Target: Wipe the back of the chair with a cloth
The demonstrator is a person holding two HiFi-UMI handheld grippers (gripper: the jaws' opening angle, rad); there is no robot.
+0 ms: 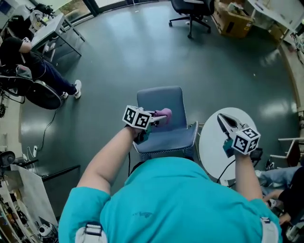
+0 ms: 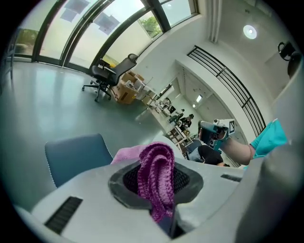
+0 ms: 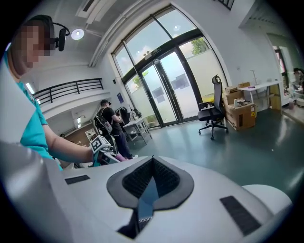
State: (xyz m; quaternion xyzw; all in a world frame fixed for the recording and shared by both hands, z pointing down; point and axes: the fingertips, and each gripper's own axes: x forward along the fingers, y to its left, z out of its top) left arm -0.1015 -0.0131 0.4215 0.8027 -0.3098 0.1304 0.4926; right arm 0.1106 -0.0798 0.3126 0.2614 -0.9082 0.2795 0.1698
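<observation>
A blue-grey chair (image 1: 164, 118) stands right in front of me, its back (image 1: 160, 100) on the far side and its seat near me. My left gripper (image 1: 157, 117) is shut on a purple knitted cloth (image 1: 164, 114) and hovers over the seat, near the lower part of the back. In the left gripper view the cloth (image 2: 156, 178) bulges up between the shut jaws, with the chair back (image 2: 78, 156) behind at the left. My right gripper (image 1: 223, 121) is shut and holds nothing, over the round white table (image 1: 213, 147) to the right of the chair.
A black office chair (image 1: 191, 10) and cardboard boxes (image 1: 232, 21) stand at the far side of the grey floor. A seated person (image 1: 28, 66) is at a desk at the far left. Shelving and clutter (image 1: 19, 199) line the near left.
</observation>
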